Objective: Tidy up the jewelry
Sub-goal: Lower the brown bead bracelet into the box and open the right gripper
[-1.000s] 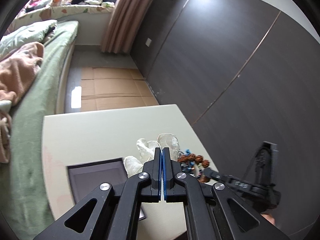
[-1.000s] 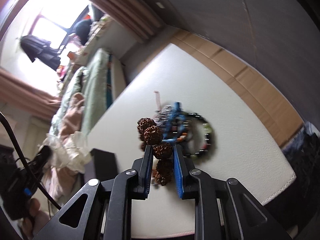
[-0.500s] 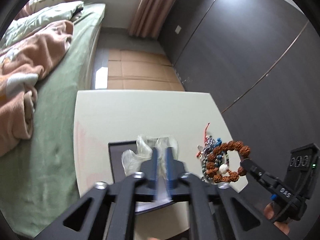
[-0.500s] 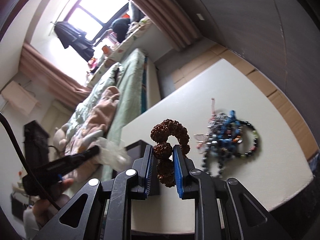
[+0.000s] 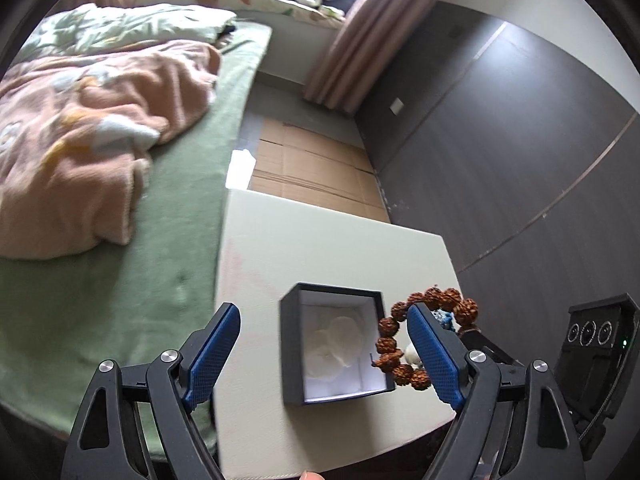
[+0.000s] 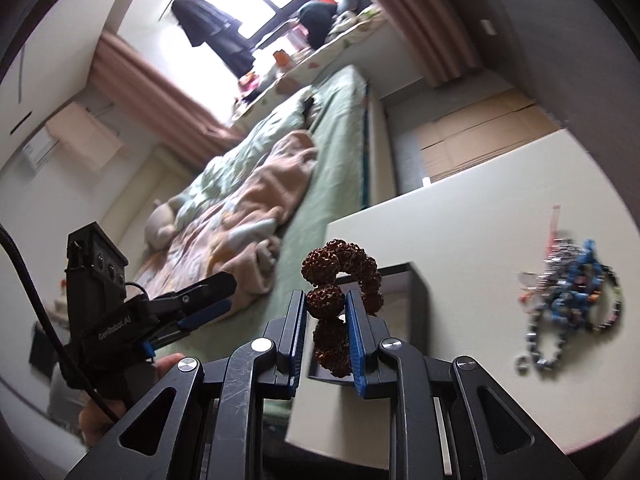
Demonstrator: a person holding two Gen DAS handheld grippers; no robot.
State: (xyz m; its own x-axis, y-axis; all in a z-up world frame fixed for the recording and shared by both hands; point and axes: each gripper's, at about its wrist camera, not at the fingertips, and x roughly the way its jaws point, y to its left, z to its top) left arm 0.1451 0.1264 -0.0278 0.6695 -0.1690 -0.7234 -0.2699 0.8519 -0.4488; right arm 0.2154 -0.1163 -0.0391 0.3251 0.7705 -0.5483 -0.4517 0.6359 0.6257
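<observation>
The table (image 5: 320,248) carries the open box (image 5: 294,344) near its front edge, white padding showing, ready to take pieces. The left gripper (image 5: 324,350) hangs spread wide and empty above it. The right gripper (image 6: 327,320) pinches the brown bracelet (image 6: 340,268) beside the box, probably to lower it in. Remaining jewelry (image 6: 572,280) lies well apart.
</observation>
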